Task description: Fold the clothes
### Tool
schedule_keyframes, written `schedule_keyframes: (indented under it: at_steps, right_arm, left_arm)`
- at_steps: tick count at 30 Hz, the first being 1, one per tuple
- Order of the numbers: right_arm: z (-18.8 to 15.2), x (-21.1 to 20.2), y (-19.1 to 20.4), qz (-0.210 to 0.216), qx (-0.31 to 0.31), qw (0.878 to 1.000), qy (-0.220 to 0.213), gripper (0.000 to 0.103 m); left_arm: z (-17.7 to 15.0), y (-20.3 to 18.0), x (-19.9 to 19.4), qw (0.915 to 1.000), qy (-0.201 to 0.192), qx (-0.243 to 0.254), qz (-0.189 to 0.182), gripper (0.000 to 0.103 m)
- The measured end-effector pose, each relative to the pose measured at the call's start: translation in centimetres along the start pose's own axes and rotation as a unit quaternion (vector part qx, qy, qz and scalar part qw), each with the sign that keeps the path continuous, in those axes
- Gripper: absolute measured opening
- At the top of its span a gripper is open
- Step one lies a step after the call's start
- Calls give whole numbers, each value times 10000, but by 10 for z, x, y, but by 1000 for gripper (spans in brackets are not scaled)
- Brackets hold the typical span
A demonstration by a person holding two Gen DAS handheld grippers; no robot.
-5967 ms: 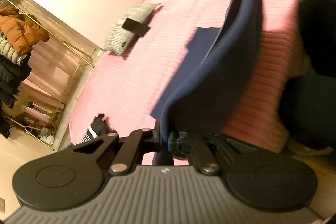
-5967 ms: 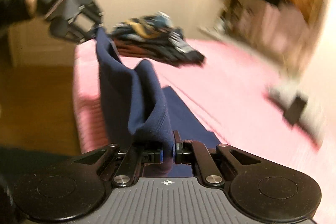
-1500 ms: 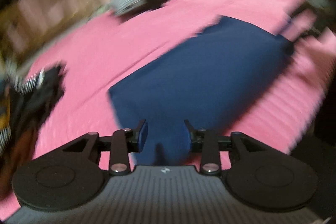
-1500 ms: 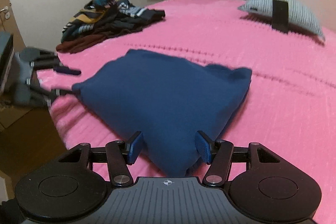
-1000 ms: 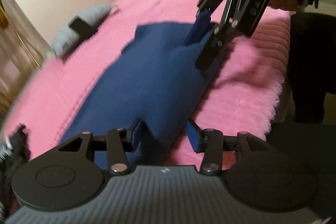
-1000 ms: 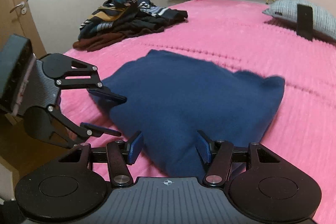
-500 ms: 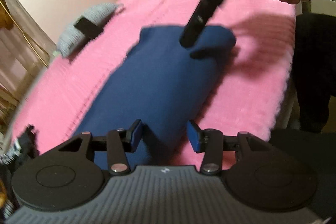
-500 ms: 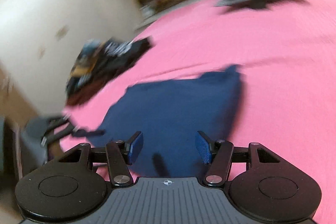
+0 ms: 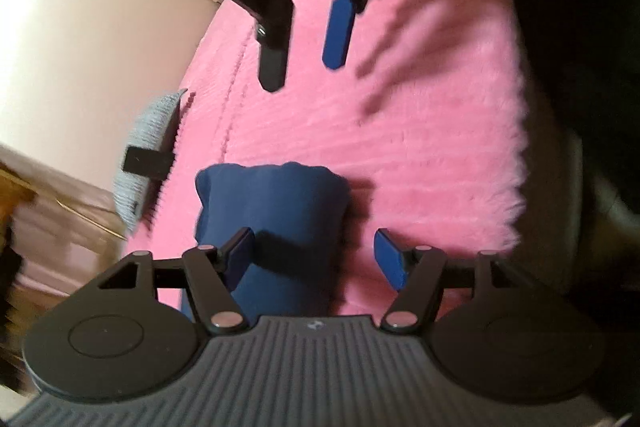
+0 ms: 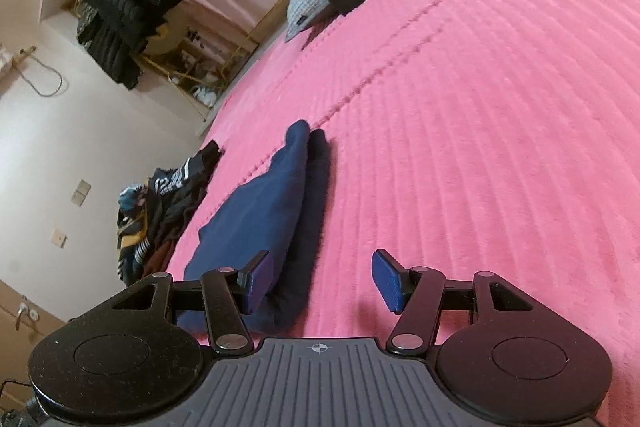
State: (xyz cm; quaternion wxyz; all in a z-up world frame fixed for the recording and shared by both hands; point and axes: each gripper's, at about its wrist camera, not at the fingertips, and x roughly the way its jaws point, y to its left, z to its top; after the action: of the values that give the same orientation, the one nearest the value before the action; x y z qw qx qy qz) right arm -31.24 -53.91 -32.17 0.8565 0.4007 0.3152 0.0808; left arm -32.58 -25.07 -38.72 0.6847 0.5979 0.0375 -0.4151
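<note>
Left tongs [image 9: 314, 259]: just been widening, holding nothing.
Right tongs [image 10: 320, 281]: standing wide, empty.
Navy garment [image 10: 260, 211]: lying folded on pink bed [image 10: 480, 107].

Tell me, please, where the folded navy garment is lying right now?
The folded navy garment lies on the pink bedspread, low and left of centre in the right wrist view, between the pile of dark clothes and open bedspread.

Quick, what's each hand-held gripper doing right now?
Left hand-held gripper: open, just widened, holding nothing.
Right hand-held gripper: open, holding nothing.
</note>
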Motion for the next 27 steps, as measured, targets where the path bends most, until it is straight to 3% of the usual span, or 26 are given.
schedule_keyframes:
  at_steps: [8, 10, 12, 16, 17, 19, 22, 27]
  right_arm:
    - [-4, -14, -15, -55, 71, 9999, -118, 58]
    - [-7, -19, -14, -117, -23, 9999, -119, 58]
    - [-10, -25, -14, -173, -118, 9997, -111, 58]
    - [-26, -27, 1, -212, -548, 9983, 67, 59]
    - [-30, -24, 7, -174, -668, 9975, 145, 66]
    - [-41, -11, 24, -78, -933, 9952, 288, 87]
    - [-55, 26, 58, 281, -1331, 9890, 581, 88]
    - [-73, 94, 130, 709, -2050, 9729, 796, 88]
  left_arm:
    - [20, 1, 29, 9980, 449, 330, 293, 67]
    - [22, 4, 34, 9976, 551, 335, 233, 58]
    - [22, 9, 35, 9977, 613, 286, 81, 40]
    - [18, 41, 19, 9982, 461, -386, -29, 30]
    - [16, 58, 13, 9962, 407, -765, -86, 29]
    - [7, 102, 4, 9853, 324, -1654, -276, 28]
    - [-16, 170, -4, 9567, 212, -2836, -625, 28]
    - [-68, 267, -15, 8935, 11, -4392, -932, 27]
